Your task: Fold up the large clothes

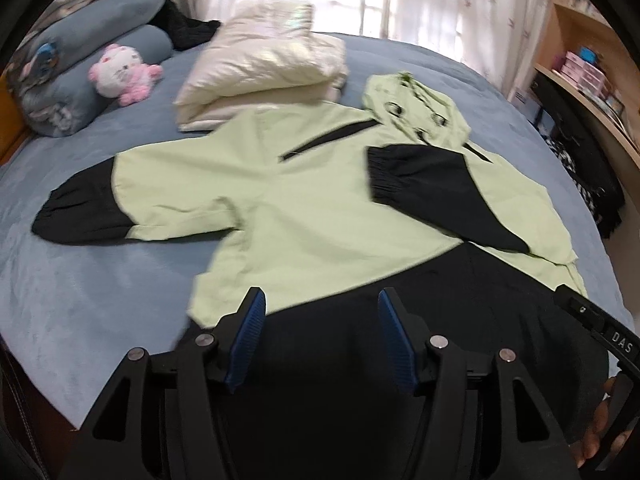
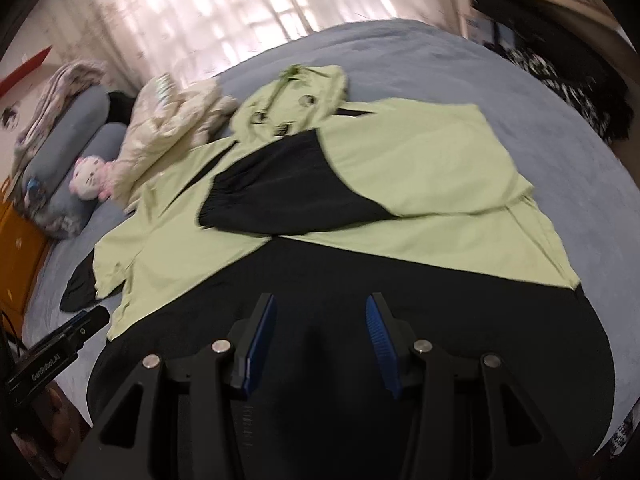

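Your jacket (image 1: 320, 200), pale green with a black lower body and black cuffs, lies spread flat on the blue bed (image 1: 100, 300), hood (image 1: 416, 108) pointing toward the curtains and the black hem nearest you. One fold looks done: the right sleeve (image 1: 432, 192) is laid across the chest, its black cuff resting on the green front below the hood. The left sleeve (image 1: 92, 208) is not yet folded; it stretches straight out to the side, cuff on the bare bedspread. The body has not been doubled over, and the hood lies open above the collar.

So you are early in this garment, by my reading: left sleeve in, then hem up toward the shoulders, perhaps the hood tucked.

Your left gripper (image 1: 320, 340) hovers over the black hem with its fingers apart, holding nothing. Your right gripper (image 2: 320, 340) hangs over the same hem, fingers also spread and empty.

Beyond the jacket, a cream padded garment (image 1: 264, 64) sits already folded near the left shoulder, likely finished work. Farther off are a pink plush toy (image 1: 124, 74) and rolled grey pillows (image 1: 92, 40) at the bed's head.
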The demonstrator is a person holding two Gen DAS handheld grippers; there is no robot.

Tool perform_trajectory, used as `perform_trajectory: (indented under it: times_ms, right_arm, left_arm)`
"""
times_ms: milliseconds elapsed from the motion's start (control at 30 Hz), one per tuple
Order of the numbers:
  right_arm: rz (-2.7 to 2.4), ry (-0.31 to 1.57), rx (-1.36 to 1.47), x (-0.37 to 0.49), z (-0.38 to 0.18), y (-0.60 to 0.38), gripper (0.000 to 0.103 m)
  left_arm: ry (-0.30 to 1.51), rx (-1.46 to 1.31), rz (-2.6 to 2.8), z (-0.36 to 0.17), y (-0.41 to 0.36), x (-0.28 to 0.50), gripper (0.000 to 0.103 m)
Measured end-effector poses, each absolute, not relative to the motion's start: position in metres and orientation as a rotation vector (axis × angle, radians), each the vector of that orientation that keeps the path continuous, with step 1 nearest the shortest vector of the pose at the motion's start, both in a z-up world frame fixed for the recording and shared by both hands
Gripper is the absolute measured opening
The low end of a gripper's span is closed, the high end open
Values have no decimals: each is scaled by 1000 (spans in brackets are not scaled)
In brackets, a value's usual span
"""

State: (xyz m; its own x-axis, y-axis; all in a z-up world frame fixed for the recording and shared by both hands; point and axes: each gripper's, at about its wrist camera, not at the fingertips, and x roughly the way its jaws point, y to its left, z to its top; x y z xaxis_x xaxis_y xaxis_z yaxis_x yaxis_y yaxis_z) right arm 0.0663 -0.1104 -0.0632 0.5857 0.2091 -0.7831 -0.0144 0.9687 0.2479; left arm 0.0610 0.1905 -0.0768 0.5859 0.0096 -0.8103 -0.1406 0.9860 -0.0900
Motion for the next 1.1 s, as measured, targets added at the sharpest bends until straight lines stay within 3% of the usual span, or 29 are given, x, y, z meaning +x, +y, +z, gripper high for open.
perform_trajectory:
  times_ms: [667,1100]
  right_arm:
    - [354,910,-19,126,-66,102,47]
    - [396,943,-86,163,-96,171,47]
  left_arm:
    - [888,-543,158,-129,417,55,57]
    - [848,-862,182,-184,554,92,57]
